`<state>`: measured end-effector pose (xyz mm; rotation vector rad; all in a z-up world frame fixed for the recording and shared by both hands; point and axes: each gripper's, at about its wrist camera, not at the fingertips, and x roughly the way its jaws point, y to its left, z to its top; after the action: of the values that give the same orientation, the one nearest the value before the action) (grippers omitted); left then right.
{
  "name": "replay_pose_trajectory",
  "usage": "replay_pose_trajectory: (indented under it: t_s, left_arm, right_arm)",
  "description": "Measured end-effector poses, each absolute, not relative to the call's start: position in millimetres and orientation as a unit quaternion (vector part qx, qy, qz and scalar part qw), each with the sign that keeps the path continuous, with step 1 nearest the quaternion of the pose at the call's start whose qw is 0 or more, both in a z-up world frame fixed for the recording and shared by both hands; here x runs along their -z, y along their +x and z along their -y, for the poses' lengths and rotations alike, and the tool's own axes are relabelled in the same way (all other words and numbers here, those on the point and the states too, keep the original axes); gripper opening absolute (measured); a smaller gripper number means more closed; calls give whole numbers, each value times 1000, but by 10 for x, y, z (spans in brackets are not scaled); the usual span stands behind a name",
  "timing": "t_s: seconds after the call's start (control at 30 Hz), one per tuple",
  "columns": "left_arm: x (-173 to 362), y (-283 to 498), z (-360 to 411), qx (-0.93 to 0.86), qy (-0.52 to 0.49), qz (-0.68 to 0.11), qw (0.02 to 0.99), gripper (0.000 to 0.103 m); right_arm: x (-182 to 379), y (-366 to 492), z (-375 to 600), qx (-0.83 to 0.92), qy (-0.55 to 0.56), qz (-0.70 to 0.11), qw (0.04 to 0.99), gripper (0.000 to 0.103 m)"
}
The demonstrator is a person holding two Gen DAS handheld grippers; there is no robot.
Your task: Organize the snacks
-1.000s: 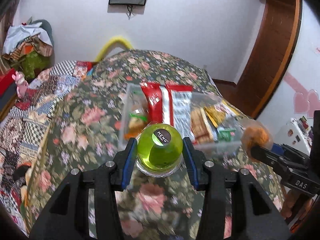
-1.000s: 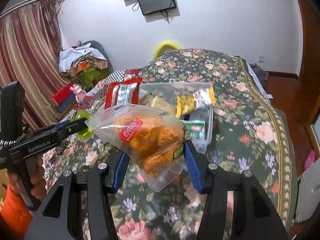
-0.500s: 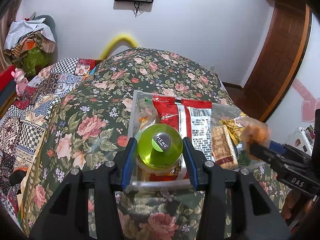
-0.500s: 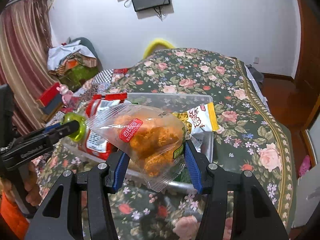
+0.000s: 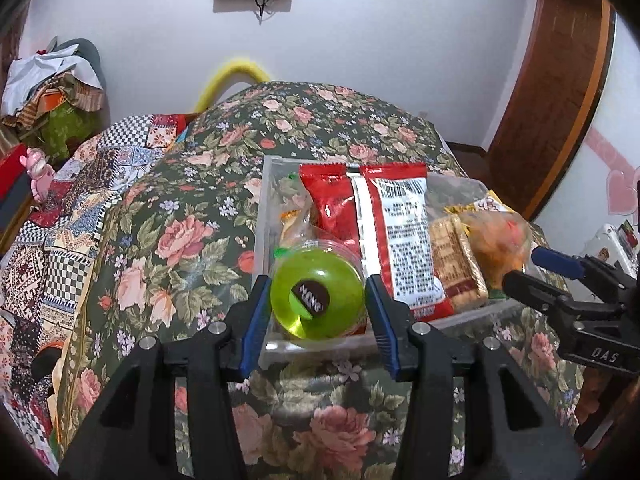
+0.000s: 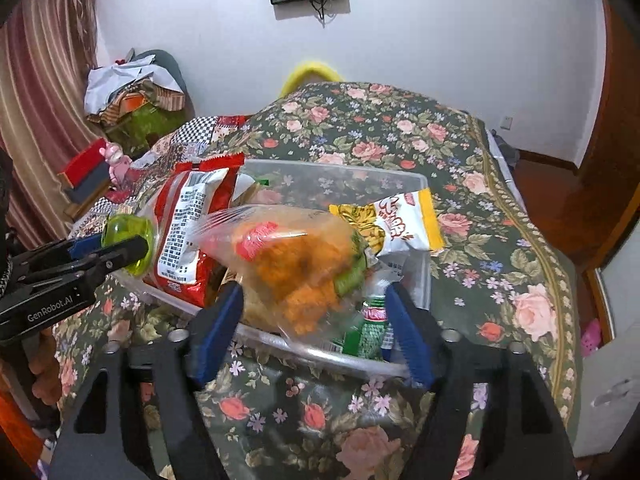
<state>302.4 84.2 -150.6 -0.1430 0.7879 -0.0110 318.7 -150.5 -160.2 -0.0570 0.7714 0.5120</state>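
A clear plastic bin point(image 5: 264, 216) of snacks sits on the floral bedspread; it also shows in the right wrist view point(image 6: 416, 184). My left gripper point(image 5: 316, 304) is shut on a green jelly cup point(image 5: 316, 300), held over the bin's near left corner. My right gripper point(image 6: 312, 308) has opened wide; the clear bag of orange fried snack point(image 6: 296, 264) sits blurred between its spread fingers, over the bin's near right part. In the left wrist view the bag point(image 5: 496, 240) is at the right gripper's tips. Red packets point(image 5: 392, 236), biscuits point(image 5: 456, 264) and a yellow packet point(image 6: 392, 228) lie inside.
The bed's floral cover point(image 5: 192, 240) stretches around the bin. A patchwork quilt point(image 5: 60, 216) lies on the left. A pile of clothes point(image 5: 48, 92) and a pink toy point(image 5: 38, 168) are at the far left. A wooden door frame point(image 5: 560, 80) stands on the right.
Both grippers have moved forward over the bin. The right gripper's fingers have spread apart and the orange snack bag is dropping loose. The left gripper still holds the jelly cup.
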Motion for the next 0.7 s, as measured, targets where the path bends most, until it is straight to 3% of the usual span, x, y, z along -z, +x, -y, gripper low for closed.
replay_pose_trajectory:
  t_s: [0.27,0.57,0.7]
  left_arm:
    - [1323,2783,-839,-1,-65,-369,927,49]
    - [570,2129,-674,3,-53,-282,958,49]
    - [246,1786,-601,-1,-58,-239,969,57]
  right_arm:
    - [1435,3009,1631,-258,-17,-362,895,74]
    - [889,2522,1835,-270,6,-300,915,74]
    - [608,2211,1934,-279,22,-263,923,74]
